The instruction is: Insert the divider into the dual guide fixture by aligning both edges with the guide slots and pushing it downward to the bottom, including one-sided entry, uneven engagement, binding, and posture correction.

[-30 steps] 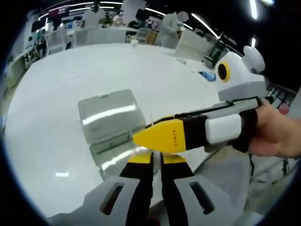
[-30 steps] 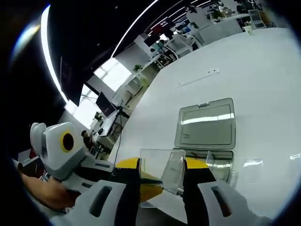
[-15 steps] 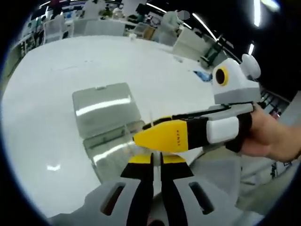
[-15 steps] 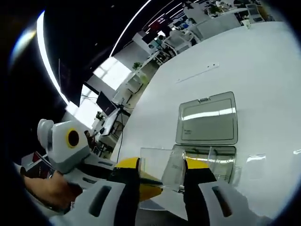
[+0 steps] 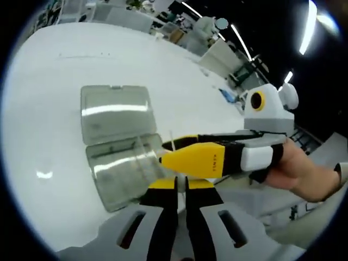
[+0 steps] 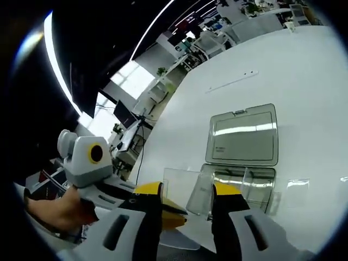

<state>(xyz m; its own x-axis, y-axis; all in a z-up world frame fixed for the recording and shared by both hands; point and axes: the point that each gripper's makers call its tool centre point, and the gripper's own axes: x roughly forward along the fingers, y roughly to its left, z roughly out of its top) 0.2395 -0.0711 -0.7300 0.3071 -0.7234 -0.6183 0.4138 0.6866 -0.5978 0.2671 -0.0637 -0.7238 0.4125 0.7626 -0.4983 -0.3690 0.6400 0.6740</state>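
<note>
- Right gripper [image 6: 186, 202] has its jaws spread on a clear divider [image 6: 182, 189], holding it above the table [image 6: 304, 70].
- Left gripper [image 5: 181, 187] sits pinched nearly shut, with nothing visible between the jaws.
- Clear box [image 6: 243, 179] lies open, lid [image 6: 243, 140] flat; contents unreadable.

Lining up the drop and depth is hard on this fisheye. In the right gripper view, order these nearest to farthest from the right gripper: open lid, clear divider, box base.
1. The clear divider, held between the right gripper's jaws.
2. The box base, just beyond the divider, up and to the right.
3. The open lid, lying flat on the white table past the base, farthest out.
</note>
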